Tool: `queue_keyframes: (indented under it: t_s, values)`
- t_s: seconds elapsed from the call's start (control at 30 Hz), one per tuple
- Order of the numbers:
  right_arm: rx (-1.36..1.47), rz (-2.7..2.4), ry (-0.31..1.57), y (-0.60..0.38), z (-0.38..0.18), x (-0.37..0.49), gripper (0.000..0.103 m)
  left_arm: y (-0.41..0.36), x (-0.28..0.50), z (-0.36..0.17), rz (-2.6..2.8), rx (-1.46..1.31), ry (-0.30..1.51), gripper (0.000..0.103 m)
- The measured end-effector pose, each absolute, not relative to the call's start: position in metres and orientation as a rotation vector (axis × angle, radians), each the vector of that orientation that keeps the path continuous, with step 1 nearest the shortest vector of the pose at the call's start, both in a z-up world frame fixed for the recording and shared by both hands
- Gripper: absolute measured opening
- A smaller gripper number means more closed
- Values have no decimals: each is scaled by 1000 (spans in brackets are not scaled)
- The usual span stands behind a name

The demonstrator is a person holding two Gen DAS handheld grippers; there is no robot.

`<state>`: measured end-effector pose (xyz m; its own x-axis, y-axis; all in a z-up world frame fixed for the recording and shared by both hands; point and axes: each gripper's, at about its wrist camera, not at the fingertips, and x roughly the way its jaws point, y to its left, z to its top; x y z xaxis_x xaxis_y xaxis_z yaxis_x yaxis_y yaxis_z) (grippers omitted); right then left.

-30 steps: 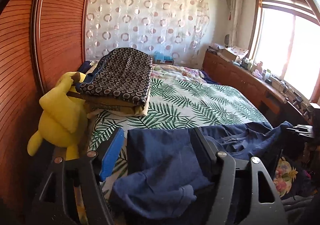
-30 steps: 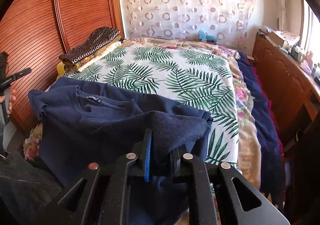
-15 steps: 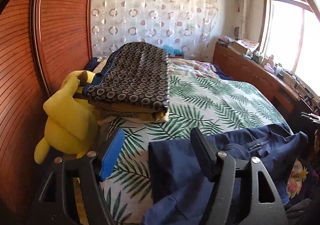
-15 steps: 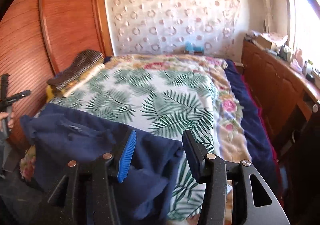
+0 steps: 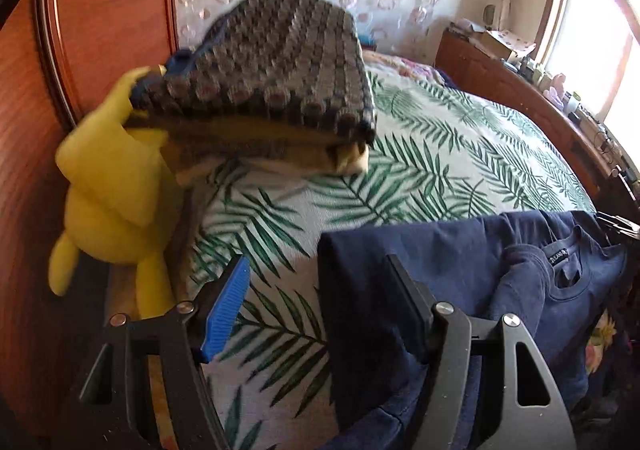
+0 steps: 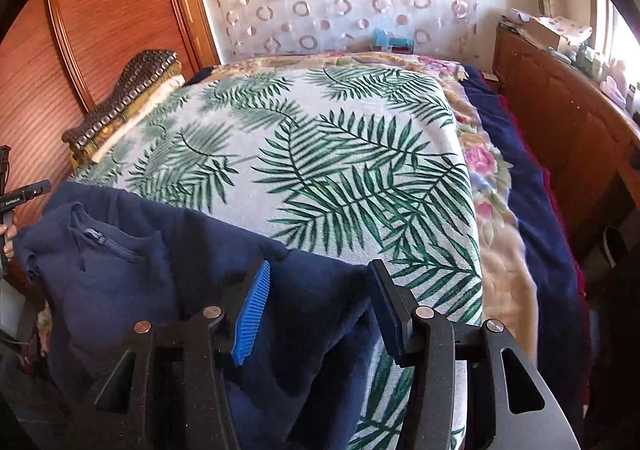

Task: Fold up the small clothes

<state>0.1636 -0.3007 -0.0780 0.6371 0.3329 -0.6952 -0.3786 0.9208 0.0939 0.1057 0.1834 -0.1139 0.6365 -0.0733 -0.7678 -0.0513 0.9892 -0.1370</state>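
A navy blue T-shirt [image 5: 460, 270] lies rumpled over the near edge of the bed, collar and label to the right; it also shows in the right wrist view [image 6: 132, 270], collar at the left. My left gripper [image 5: 316, 306] is open and empty, its jaws wide apart, its right finger over the shirt's left edge, its left finger over bare bedspread. My right gripper [image 6: 320, 310] is open and empty above the shirt's right part, with cloth lying under both fingers.
The bed has a palm-leaf bedspread [image 6: 320, 138]. A stack of folded clothes topped by a dotted dark garment [image 5: 272, 74] sits at the far left beside a yellow plush toy [image 5: 108, 186]. A wooden wardrobe [image 6: 100, 18] stands left, a wooden sideboard [image 6: 568, 110] right.
My right gripper let go of the shirt and opened. My left gripper stayed open and moved left and forward off the shirt, toward the folded stack. The shirt settled on the bed edge.
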Motion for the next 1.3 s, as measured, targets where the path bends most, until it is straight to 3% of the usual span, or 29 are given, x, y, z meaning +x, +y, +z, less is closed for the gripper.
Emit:
queue_keyframes:
  t_s: [0.33, 0.43, 0.63, 0.7, 0.73, 0.77, 0.93, 1.3]
  values:
    - [-80, 352, 818, -300, -82, 184, 53, 162, 110, -126, -88, -136, 924, 63]
    - [-81, 350, 813, -298, -82, 184, 53, 160, 117, -132, -82, -135, 951, 47]
    - [-115, 369, 809, -297, -84, 177, 52, 157, 123, -131, -73, -141, 951, 40]
    - [-125, 392, 806, -296, -84, 174, 40, 153, 123, -131, -69, -117, 953, 32]
    - [-114, 415, 811, -295, -83, 173, 26, 151, 123, -131, -55, -99, 954, 15]
    - [-103, 438, 821, -294, -83, 172, 15, 151, 124, -132, -43, -94, 960, 8]
    - [-101, 458, 778, -293, -69, 154, 10, 143, 110, -105, -73, -89, 877, 5]
    - [-75, 496, 473, -315, 43, 57, 9, 129, 18, 18, -133, -91, 530, 5]
